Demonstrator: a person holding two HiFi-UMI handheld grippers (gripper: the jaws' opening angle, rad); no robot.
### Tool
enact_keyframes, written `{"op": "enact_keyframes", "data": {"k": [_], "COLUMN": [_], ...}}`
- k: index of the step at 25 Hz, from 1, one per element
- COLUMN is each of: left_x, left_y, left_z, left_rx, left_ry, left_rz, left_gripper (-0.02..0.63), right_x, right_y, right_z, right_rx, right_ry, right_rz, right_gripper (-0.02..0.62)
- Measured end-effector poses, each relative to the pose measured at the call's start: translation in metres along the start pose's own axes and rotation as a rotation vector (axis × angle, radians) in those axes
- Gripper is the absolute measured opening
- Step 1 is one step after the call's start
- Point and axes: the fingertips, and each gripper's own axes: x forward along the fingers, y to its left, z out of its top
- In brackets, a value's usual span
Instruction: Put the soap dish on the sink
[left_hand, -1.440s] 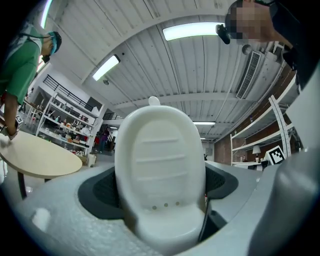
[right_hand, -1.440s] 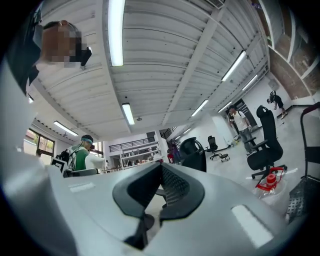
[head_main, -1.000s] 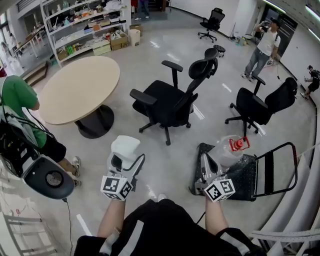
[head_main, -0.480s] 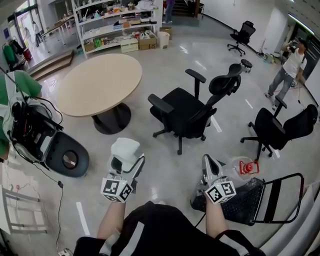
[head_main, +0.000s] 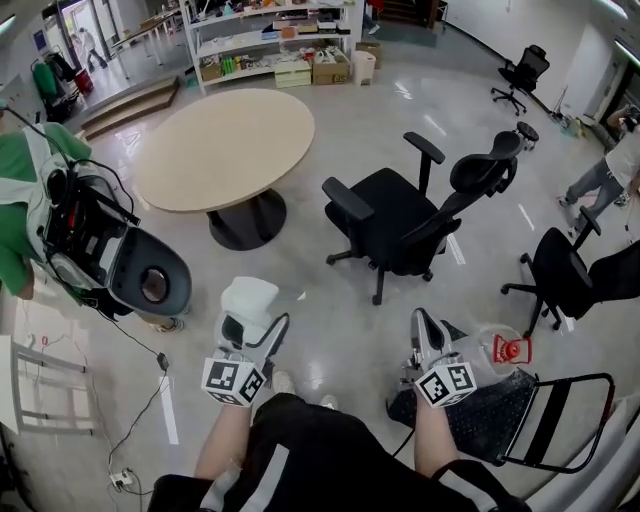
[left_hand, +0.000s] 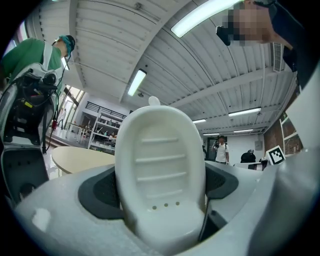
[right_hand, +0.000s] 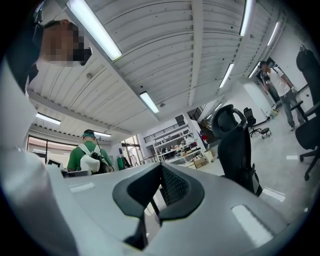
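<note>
A white ribbed soap dish stands upright between the jaws of my left gripper, which is shut on it. In the head view the soap dish sticks out ahead of the left gripper at waist height over the floor. My right gripper is held beside it, tilted upward; in the right gripper view its jaws are closed together with nothing between them. No sink shows in any view.
A round beige table stands ahead, a black office chair to its right. A person in green with a backpack machine is at left. A black folding chair with a clear jug sits at right. Shelves line the back.
The view has swung left: table, chairs and the person in green have shifted right and nearer in frame. Both grippers keep their places; the soap dish stays held.
</note>
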Motion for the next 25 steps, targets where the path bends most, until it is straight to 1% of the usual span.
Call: {"op": "enact_keyframes", "data": {"k": [6,11,16,21,25], "left_x": [0.008,0.025,0.052,0.078,0.086], "left_y": [0.032,0.076,0.122,0.161,0.198], "left_z": [0.007,0.019,0.034,0.035,0.04], "left_rx": [-0.002,-0.009,-0.002,-0.003,0.005], "left_ry": [-0.034,-0.06,-0.089,-0.101,-0.096], "left_rz": [0.05,0.076,0.077,0.089,0.115], "left_gripper": [0.469,0.469,0.469,0.469,0.468], "right_x": [0.047,0.091,0.144,0.203,0.25], "right_y": [0.01,0.027,0.046,0.054,0.071], "right_z": [-0.001,0.002,0.005,-0.009,-0.016], "right_rx": [-0.012,-0.029,-0.044,-0.057,-0.064], "right_ry": [0.005,-0.013,-0.037,-0.011,0.001], "right_rz": [0.06,0.078,0.093,0.126,0.162], "right_gripper": [0.006,0.006,0.006,0.006,0.006]}}
